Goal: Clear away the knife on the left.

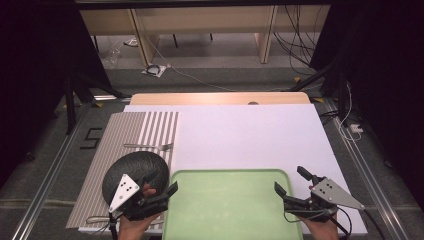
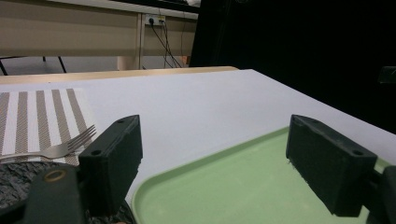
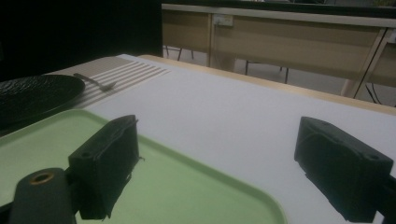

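Tray (image 1: 230, 210): pale green plastic, smooth, with a soft satin sheen. Plate (image 1: 135, 172): black, with a rough, rippled texture and a dull finish. Fork (image 1: 150, 146): bright metal, polished. Placemat (image 1: 115, 145): woven cloth-like weave, striped beige and white, matt. Worktop (image 1: 250, 135): white covering, smooth and matt, over a light wood edge at the far side. Left gripper (image 1: 160, 186) and right gripper (image 1: 290, 181): matt black plastic jaws, each topped by a grey plate of flat finish.
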A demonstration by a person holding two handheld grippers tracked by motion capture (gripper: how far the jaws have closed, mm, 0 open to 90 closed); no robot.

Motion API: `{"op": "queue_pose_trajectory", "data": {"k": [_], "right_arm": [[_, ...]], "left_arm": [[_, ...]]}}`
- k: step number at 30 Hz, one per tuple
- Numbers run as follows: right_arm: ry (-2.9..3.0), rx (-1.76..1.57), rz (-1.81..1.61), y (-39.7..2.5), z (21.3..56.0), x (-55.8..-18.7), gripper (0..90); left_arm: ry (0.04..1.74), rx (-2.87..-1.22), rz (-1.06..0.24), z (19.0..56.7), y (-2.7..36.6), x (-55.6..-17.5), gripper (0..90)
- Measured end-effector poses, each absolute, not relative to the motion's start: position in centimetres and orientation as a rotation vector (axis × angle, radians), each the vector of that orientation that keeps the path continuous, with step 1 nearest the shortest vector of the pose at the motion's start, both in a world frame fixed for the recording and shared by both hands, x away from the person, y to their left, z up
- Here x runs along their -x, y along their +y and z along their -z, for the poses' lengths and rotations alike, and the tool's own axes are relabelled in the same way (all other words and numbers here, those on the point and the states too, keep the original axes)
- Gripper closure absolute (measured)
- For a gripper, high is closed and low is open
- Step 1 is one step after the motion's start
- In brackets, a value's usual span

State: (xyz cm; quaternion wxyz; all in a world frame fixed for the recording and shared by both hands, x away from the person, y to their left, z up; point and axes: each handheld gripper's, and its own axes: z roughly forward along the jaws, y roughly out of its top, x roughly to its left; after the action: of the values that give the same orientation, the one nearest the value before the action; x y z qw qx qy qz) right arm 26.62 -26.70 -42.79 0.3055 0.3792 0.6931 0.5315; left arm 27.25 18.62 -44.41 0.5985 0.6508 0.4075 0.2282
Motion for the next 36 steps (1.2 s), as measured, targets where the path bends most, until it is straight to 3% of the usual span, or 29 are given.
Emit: {"op": "queue_pose_trajectory", "data": {"k": [16,36], "right_arm": [[1.846,-0.999,-1.403,-26.6,42.8,-26.6,15.5],[1.857,-0.988,-1.394,-26.5,42.7,-26.6,16.1]], "left_arm": [[0.966,-1.551,-0.523,44.0,19.0,-27.1,19.1],[0.987,-1.747,-0.509,42.3,20.7,-26.9,19.5]]}}
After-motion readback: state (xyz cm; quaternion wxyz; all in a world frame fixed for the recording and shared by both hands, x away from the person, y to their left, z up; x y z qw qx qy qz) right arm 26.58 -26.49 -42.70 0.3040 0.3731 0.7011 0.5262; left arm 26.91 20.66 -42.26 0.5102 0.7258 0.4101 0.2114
